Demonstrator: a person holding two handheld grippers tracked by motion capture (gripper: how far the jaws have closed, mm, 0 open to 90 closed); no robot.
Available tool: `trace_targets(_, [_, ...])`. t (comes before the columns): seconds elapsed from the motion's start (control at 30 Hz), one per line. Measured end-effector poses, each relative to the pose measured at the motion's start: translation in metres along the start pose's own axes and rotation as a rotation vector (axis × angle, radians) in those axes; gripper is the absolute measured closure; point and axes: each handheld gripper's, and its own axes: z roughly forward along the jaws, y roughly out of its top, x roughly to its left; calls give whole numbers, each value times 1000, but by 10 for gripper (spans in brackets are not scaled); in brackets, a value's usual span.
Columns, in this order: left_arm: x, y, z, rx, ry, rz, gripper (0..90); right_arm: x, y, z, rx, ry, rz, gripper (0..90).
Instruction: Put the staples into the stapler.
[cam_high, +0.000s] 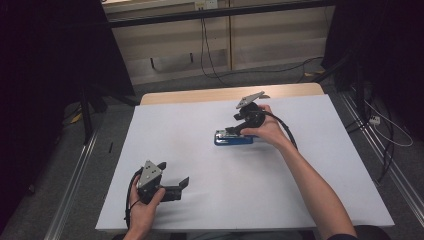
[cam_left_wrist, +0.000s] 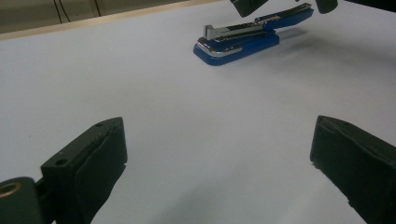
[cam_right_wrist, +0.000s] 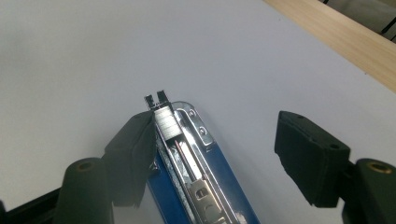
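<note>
I have my right hand-held gripper (cam_right_wrist: 212, 154) over the blue plastic stapler with a silver metal staple channel (cam_high: 233, 138), which lies flat near the middle of the white-topped counter (cam_high: 200, 165), a little toward its far side. In the right gripper view the stapler's top is swung open, the staple rail and a short strip of staples bare. My jaws stand fairly wide apart: the left pad (cam_right_wrist: 133, 154) is touching or just beside the stapler's edge, the right pad is well clear of it, so nothing is gripped.

My left hand-held gripper (cam_high: 172, 175) rests near the counter's near edge, well apart from the stapler, jaws spread wide and holding nothing; in the left gripper view the stapler (cam_left_wrist: 247, 37) lies far ahead of it.

As I judge it, I am working on the open stapler's magazine, between grips. The next move calls for lining up both pads squarely on whichever part I mean to take, the staple strip or the lid, and closing gently so the light stapler does not skid on the smooth top. Steadying the base with my left may help.
</note>
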Motion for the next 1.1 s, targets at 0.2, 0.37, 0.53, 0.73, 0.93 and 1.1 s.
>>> trace_targets(0.2, [2,0,-1,-2,14,-5,40,5,-9,-2,-16,-43,35,186])
trace_targets(0.37, [-1,1,1,7,1,8,40,7,-17,-10,-44,-111,74,104])
trace_targets(0.53, [-1,1,2,11,6,3,40,3,-30,-21,-64,-167,118,98])
trace_targets(0.73, [0,1,2,8,8,-1,40,7,-38,-34,-99,-228,157,57])
trace_targets(0.93, [1,2,2,3,12,-6,40,10,-45,-47,-141,-273,192,50])
trace_targets(1.1, [2,2,2,-4,11,-15,45,13,-49,-55,-164,-302,213,55])
